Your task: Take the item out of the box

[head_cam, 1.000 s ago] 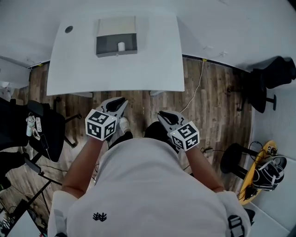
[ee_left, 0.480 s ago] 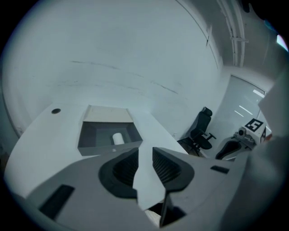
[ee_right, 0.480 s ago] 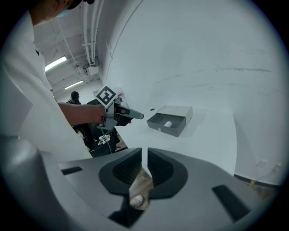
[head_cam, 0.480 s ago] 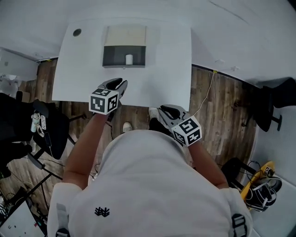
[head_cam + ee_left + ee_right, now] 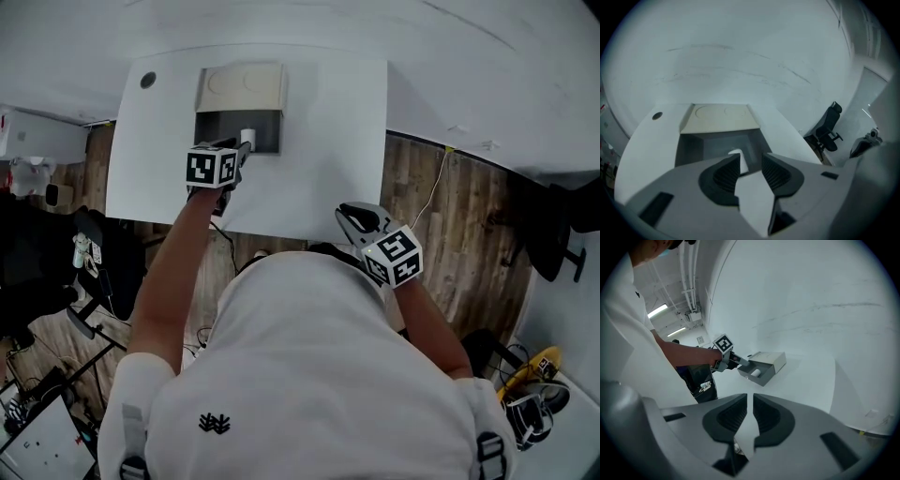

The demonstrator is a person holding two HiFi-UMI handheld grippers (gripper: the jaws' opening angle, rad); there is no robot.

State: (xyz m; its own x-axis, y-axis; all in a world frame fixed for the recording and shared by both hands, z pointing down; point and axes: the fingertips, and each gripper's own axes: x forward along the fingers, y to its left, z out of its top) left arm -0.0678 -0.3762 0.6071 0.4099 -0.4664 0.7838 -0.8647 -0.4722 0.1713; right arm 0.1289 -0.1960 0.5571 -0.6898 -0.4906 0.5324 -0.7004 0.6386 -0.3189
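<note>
The right claw (image 5: pixel 751 401) fills the near edge, its jaws almost together with only a thin slit and nothing between them. Beyond it lies the white tabletop (image 5: pixel 806 380). Far across it stands a grey box (image 5: pixel 771 359), open, with a small white roll (image 5: pixel 755 373) inside. From the left, a bare arm (image 5: pixel 684 355) holds the left claw (image 5: pixel 742 361) at the box's open side. Its jaws have just been opening, but are too small here to show anything between them.

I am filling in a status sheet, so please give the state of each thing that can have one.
box: open.
white item: inside the box, not gripped.
left gripper: open, its jaws have just been opening, gripping nothing.
right gripper: shut, empty.
</note>
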